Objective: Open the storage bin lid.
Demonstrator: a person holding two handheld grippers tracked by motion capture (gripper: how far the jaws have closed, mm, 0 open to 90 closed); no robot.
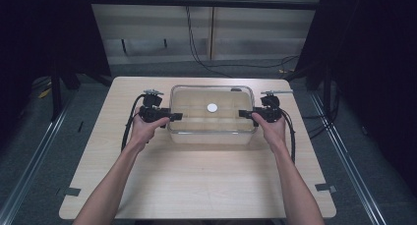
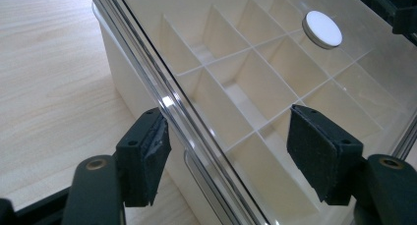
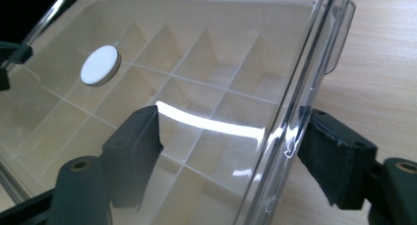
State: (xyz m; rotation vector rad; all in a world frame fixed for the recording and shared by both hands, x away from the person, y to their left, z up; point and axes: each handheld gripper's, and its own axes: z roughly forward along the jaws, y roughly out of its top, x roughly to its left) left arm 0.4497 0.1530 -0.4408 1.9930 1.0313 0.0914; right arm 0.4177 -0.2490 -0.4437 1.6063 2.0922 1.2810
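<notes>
A clear plastic organizer box [image 1: 212, 114] with a transparent lid [image 2: 275, 58] stands in the middle of the wooden table [image 1: 196, 181], a little toward the far edge. The person holds the left gripper [image 1: 173, 116] at the left end of the box and the right gripper [image 1: 244, 114] at the right end, both at the height of the lid rim. The jaws of each gripper stand wide, and the edge of the lid passes between them; the pads do not yet press on it, as far as the gripper views show.

From here the likely risk is a poor grip. The lid edge is thin, smooth and shiny, so if the jaws close with only a small part of the pads on it, it may slip out. If one side lifts sooner than the other, the lid could tilt, or the whole box could rise with it and shift on the table.

The high view gives the general layout: both forearms, the box between the grippers, and a white round disc [image 1: 212, 107] at the centre of the lid. The gripper views add what the high view cannot resolve: the grid of dividers [image 2: 246, 72] inside the box, seemingly empty, and, in the right gripper view, a clear tab [image 3: 339, 36] on the side of the box.
</notes>
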